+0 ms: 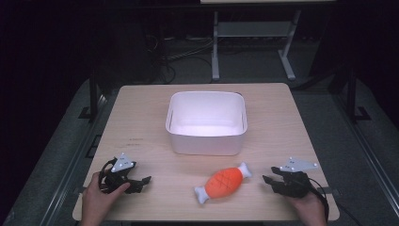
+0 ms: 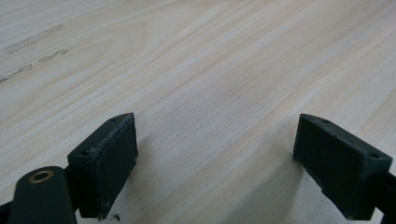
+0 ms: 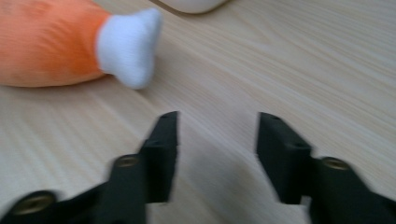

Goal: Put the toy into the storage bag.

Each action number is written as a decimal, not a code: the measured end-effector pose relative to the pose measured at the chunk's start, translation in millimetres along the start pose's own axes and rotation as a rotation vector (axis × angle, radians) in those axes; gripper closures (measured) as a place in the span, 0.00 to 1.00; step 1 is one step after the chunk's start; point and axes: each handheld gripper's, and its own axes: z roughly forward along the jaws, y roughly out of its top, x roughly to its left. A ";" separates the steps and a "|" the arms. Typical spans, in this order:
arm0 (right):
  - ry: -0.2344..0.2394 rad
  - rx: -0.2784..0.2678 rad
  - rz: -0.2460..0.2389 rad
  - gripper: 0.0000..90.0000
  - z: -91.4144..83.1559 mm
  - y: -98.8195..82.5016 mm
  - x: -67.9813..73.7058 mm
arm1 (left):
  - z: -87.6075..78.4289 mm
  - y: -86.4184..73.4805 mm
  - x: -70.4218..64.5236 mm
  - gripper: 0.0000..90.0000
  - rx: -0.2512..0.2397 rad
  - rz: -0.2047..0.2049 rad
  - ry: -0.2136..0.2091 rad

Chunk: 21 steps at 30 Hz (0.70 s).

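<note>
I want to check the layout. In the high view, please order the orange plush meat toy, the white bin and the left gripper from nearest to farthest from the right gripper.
1. Orange plush meat toy, just left of the right gripper.
2. White bin, behind it at the table's middle.
3. Left gripper, at the opposite front corner.

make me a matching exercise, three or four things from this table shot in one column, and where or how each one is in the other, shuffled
Things:
1. white bin
2. orange plush toy
3. left gripper
4. right gripper

Places or states:
A. lies on the table between the two grippers, nearer the right one
B. near the table's front left corner, jaws open on bare wood
C. stands behind the toy, mid-table, nothing inside
D. near the front right corner, jaws apart, toy's white end ahead

Pairs: 1-C, 2-A, 3-B, 4-D
</note>
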 end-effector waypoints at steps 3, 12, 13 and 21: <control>0.068 -0.001 -0.007 0.85 -0.1 3.4 4.4 | 0.0 0.0 0.0 0.14 0.000 0.000 0.000; 0.175 0.041 -0.044 1.00 13.4 12.9 19.3 | 0.0 0.0 0.0 0.14 0.000 0.000 0.000; 0.179 0.043 -0.045 1.00 14.5 14.0 20.4 | 0.0 0.0 0.0 0.14 0.000 0.000 0.000; 0.211 0.050 -0.055 1.00 19.6 19.0 26.1 | 0.0 0.0 0.0 0.14 0.000 0.000 0.000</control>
